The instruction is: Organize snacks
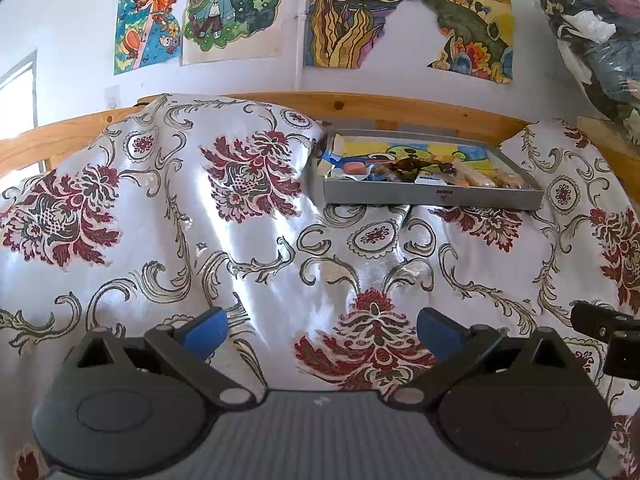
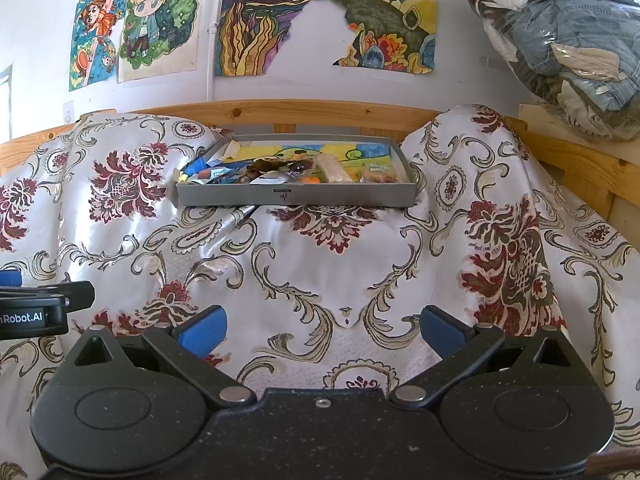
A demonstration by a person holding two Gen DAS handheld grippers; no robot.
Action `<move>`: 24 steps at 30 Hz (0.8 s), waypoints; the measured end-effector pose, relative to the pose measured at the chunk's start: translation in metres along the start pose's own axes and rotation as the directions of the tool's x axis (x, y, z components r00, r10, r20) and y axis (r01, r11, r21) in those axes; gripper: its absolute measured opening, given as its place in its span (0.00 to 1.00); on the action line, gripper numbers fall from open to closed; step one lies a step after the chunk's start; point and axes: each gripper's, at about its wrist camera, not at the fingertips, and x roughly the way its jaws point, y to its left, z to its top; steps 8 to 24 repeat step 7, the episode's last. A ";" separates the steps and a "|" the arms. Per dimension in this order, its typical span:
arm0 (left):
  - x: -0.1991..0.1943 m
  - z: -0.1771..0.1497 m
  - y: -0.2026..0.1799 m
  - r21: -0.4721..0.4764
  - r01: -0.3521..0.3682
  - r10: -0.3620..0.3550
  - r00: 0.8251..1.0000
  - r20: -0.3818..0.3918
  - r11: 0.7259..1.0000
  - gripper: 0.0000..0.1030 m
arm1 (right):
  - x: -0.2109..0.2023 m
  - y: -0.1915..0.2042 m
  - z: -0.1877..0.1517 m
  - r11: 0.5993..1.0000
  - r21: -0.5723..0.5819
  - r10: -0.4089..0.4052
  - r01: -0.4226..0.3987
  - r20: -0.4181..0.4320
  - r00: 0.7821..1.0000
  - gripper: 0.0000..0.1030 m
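A shallow grey box (image 1: 434, 197) (image 2: 296, 196) lies on the flowered cloth near the wooden rail, between two raised folds. Several wrapped snacks (image 1: 404, 170) (image 2: 280, 172) are piled along its front side over a colourful drawing. Among them I make out a pale bar in clear wrap (image 2: 334, 170) and a small packet of brown pieces (image 2: 380, 174). My left gripper (image 1: 322, 330) hovers low over the cloth, well short of the box, open and holding nothing. My right gripper (image 2: 324, 328) is beside it, also open with nothing between its blue pads (image 2: 202, 334).
The white satin cloth (image 1: 240, 260) (image 2: 320, 264) with red flowers covers the whole surface and bulges in tall humps left and right of the box. A wooden rail (image 2: 300, 110) runs behind. A plastic-wrapped bundle of clothes (image 2: 560, 40) hangs at upper right. Drawings (image 1: 400, 12) cover the wall.
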 end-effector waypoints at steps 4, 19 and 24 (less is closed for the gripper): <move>0.000 0.000 0.000 0.000 0.001 -0.001 1.000 -0.002 1.000 0.99 | 0.000 0.000 -0.001 1.000 -0.002 0.001 -0.001 0.000 1.000 0.99; 0.000 -0.001 0.000 0.002 0.002 -0.002 1.000 -0.003 1.000 0.99 | 0.001 0.000 -0.002 1.000 -0.002 0.002 -0.002 -0.003 1.000 0.99; 0.000 -0.001 0.000 0.002 0.002 -0.002 1.000 -0.003 1.000 0.99 | 0.001 0.000 -0.002 1.000 -0.002 0.002 -0.002 -0.003 1.000 0.99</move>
